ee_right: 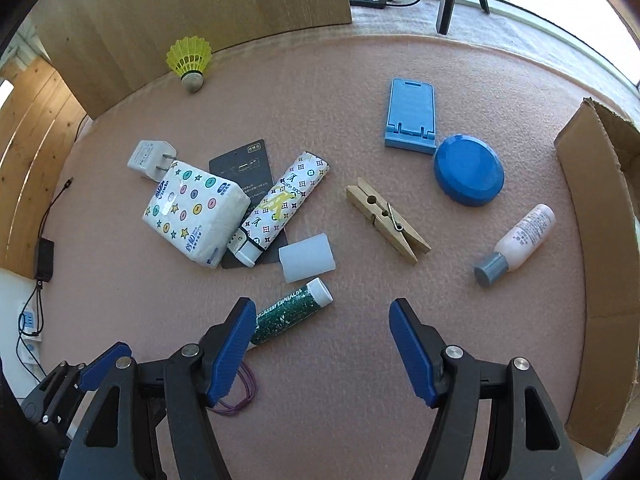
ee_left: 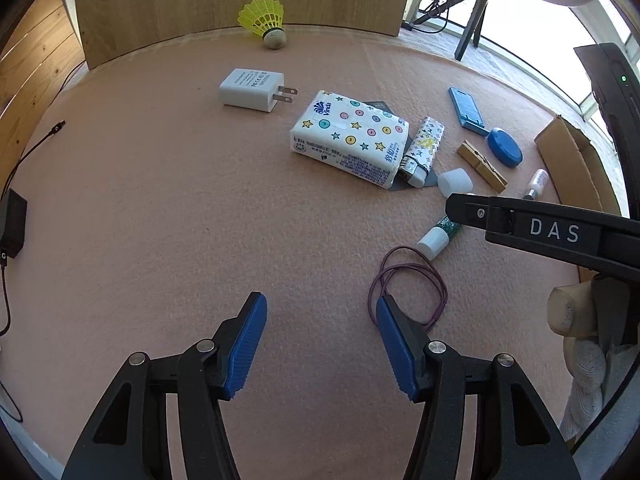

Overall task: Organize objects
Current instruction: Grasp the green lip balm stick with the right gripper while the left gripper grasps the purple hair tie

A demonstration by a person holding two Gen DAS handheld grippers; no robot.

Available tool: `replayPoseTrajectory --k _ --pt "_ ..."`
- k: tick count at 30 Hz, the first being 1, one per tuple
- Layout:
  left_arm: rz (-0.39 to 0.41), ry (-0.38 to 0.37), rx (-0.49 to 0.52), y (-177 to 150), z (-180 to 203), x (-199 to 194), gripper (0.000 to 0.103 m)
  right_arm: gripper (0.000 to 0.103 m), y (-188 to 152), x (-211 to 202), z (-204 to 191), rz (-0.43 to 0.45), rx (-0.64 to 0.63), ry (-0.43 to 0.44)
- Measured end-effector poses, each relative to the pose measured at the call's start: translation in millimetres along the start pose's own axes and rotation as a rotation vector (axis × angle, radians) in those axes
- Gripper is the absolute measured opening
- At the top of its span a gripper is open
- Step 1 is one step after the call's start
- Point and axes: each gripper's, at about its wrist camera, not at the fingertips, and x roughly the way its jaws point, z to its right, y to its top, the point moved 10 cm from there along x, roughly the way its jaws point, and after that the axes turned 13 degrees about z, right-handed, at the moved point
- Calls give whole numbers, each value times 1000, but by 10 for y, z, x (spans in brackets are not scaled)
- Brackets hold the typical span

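Note:
Small objects lie scattered on a pink felt mat (ee_right: 340, 92). A tissue pack (ee_right: 194, 216) leans on a dark card (ee_right: 242, 166), with a patterned lighter (ee_right: 282, 204) beside it. Near them lie a white cap (ee_right: 307, 258), a green lip balm tube (ee_right: 290, 312), a wooden clothespin (ee_right: 386, 220), a blue phone stand (ee_right: 410, 116), a blue lid (ee_right: 468, 174) and a pink bottle (ee_right: 520, 240). My right gripper (ee_right: 322, 354) is open, just right of the lip balm. My left gripper (ee_left: 322, 346) is open over bare mat, beside a purple rubber band (ee_left: 408, 284).
A cardboard box (ee_right: 596, 240) stands at the right edge. A yellow shuttlecock (ee_right: 190, 62) lies by the wooden back panel (ee_right: 200, 4), and a white charger plug (ee_left: 254, 90) lies further left. Black cables (ee_left: 24, 152) run along the left edge. A tripod stands behind.

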Motion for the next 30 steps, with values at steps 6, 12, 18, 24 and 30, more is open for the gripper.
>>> replayPoseTrajectory --k 6,12,18,24,30 --pt "0 -20 -7 -16 3 -2 61 57 -75 76 -26 -36 -105 -40" --pt "-17 -41 22 -33 126 61 55 53 -213 -38 119 -48 -169 -24" --pt "-39 -60 70 -75 286 145 48 53 -324 -229 301 -59 -42 104" --pt "-36 -55 100 -42 361 185 39 53 -425 -337 391 -91 79 131" --pt "-29 -51 151 -17 412 208 25 53 -447 -252 260 -90 61 104"
